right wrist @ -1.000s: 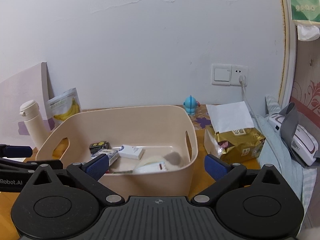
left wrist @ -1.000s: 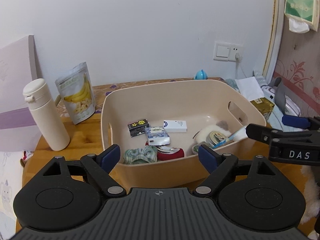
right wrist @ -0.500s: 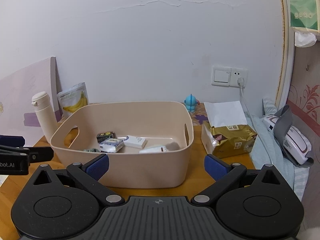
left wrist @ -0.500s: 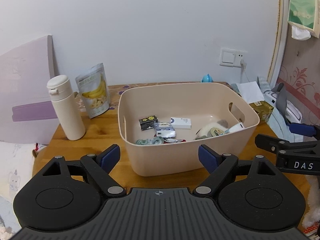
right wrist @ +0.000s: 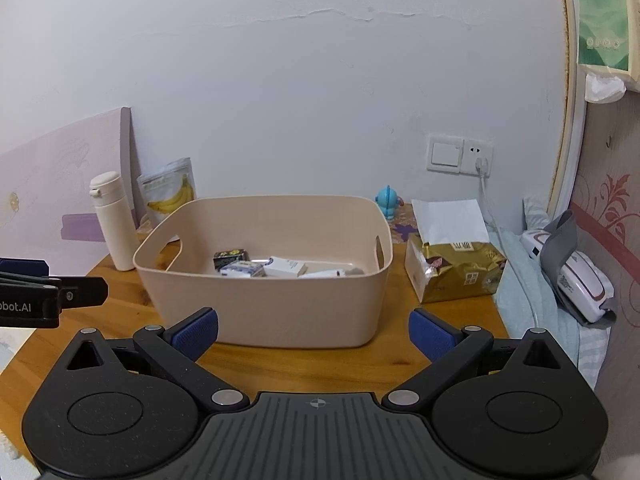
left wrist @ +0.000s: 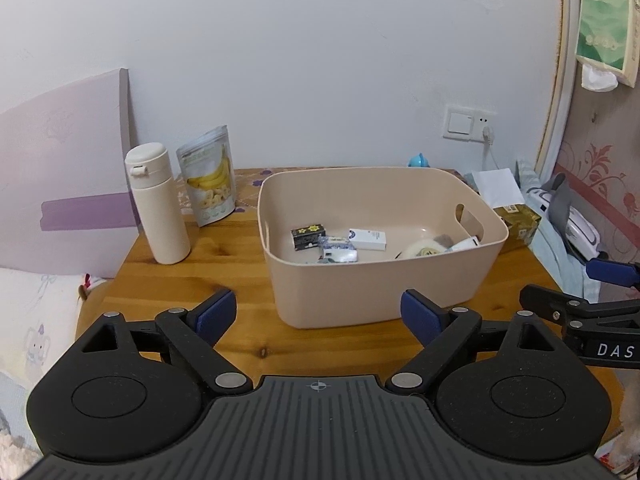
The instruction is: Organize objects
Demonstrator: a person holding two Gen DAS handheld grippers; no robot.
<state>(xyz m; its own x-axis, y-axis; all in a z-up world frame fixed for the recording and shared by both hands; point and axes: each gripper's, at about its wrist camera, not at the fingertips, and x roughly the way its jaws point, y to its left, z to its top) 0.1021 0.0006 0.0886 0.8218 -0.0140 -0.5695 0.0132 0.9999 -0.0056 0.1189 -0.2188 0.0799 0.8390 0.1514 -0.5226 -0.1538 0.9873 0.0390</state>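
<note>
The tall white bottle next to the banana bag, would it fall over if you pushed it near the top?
Probably yes. The white bottle stands upright on the wooden table, tall and narrow with a small base, so a high push would likely tip it. Its round body could then roll. Its smooth sides look slippery to grip. Its weight cannot be judged.

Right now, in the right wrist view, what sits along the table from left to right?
White bottle → banana chip pouch → beige bin → blue figurine → gold package.

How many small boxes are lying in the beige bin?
3: a black box at left, a blue-patterned box in front, and a white box to the right. The bin wall may hide more.
</note>
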